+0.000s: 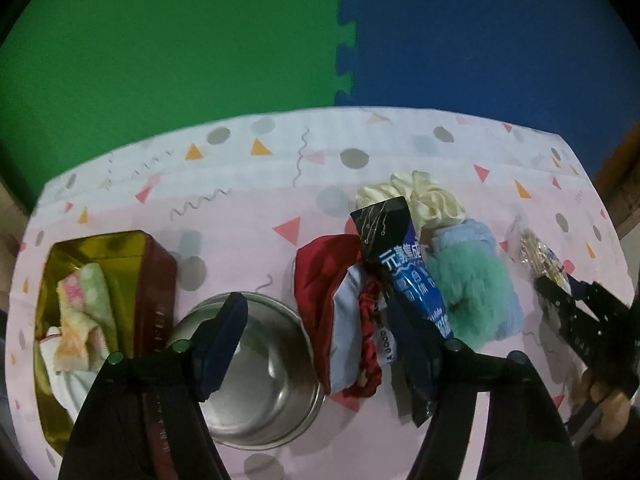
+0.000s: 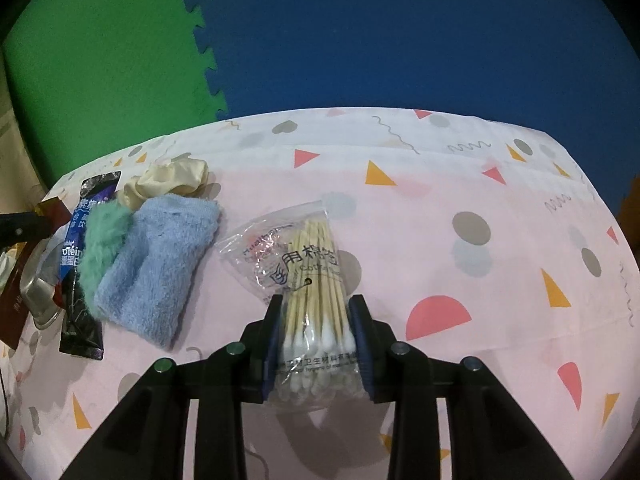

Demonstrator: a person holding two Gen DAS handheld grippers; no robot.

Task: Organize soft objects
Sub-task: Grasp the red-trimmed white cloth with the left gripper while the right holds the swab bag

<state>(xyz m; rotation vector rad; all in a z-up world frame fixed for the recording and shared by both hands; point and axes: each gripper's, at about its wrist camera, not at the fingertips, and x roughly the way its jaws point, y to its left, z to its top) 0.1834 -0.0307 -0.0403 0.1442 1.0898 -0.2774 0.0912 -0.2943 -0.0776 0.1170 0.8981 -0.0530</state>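
Right gripper (image 2: 316,336) clamped on clear cotton-swab bag (image 2: 308,280) — white tips nearest, wooden sticks fanning away, on pink tablecloth (image 2: 460,208), left gripper (image 1: 316,344) partly spread over steel bowl (image 1: 260,376) — nothing pinched, red scrunchie (image 1: 332,276) just beyond, blue towel (image 2: 160,264) further left.

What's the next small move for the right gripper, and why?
Probably lift straight up a little. The right gripper has its pads pressed on the cotton swab bag, whose far end lies on the tablecloth. A short lift would clear it from the blue towel beside it before carrying it anywhere.
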